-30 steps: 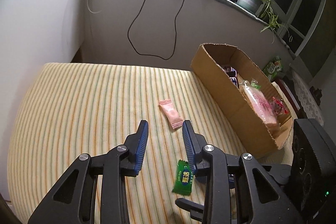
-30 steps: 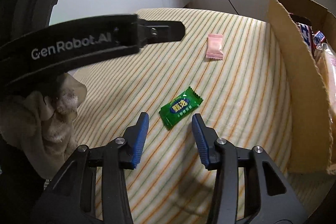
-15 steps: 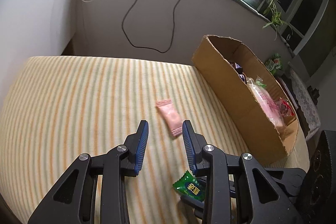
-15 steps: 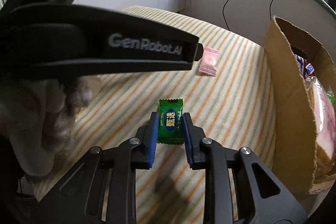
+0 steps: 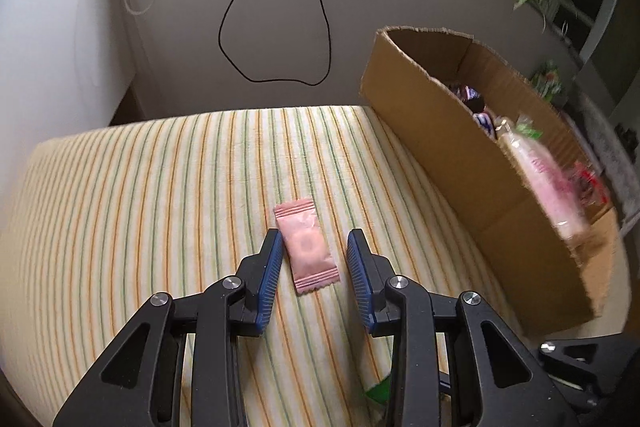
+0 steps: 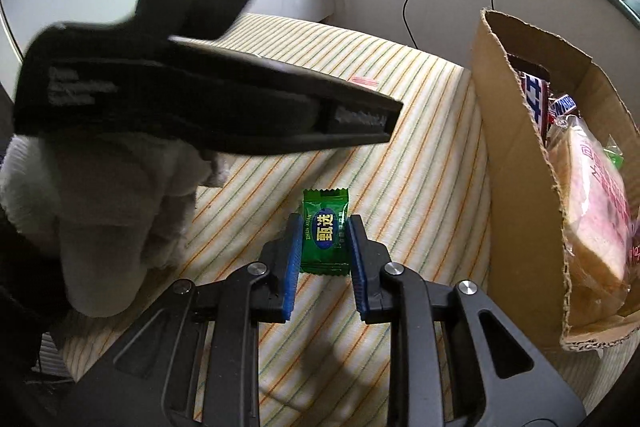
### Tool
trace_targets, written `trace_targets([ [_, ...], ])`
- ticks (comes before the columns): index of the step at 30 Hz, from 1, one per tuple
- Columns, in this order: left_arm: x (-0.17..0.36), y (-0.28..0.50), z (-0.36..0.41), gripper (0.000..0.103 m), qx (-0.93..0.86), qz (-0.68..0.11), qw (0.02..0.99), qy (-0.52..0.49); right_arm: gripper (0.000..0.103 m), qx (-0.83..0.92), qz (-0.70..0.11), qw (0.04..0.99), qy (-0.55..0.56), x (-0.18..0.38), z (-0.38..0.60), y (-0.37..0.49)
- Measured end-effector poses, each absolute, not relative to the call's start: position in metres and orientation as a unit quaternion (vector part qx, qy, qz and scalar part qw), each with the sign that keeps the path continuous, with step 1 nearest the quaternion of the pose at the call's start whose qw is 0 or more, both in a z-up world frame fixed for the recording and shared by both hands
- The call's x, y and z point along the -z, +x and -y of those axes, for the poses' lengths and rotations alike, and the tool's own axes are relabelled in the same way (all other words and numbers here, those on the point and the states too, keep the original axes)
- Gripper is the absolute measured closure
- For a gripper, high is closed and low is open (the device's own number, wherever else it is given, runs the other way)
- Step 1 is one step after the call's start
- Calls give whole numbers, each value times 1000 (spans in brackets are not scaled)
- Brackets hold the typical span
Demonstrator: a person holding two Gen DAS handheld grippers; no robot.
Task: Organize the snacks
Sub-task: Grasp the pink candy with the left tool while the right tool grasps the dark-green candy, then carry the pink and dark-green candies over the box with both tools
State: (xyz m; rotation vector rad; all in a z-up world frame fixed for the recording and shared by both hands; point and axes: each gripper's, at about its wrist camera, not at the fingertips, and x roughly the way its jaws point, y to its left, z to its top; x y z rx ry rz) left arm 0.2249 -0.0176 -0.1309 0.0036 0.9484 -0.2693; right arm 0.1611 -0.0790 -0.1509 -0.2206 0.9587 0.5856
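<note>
Already the right gripper [image 6: 323,231] is clamped on the green candy [image 6: 325,231], the cardboard box [image 6: 516,163] standing at its three o'clock. Meanwhile the left gripper [image 5: 314,253] stands partly open astride the pink sachet [image 5: 307,245], which lies on the striped cloth [image 5: 140,195], its long axis running roughly eleven to five o'clock, pads not yet pressing it. From the left gripper the box sits at two o'clock.
</note>
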Motion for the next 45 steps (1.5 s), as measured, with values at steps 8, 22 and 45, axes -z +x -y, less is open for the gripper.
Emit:
trace_targets([
  [8, 129, 221, 8, 86, 122, -452, 883, -9, 80, -272, -453, 844, -95, 147, 84, 151],
  [22, 102, 172, -32, 86, 106, -420, 900, -50, 80, -295, -436, 848, -58, 128, 101, 139],
  [45, 34, 133, 50, 85, 173, -346, 922, -27, 80, -256, -371, 893, -17, 48, 210, 132],
])
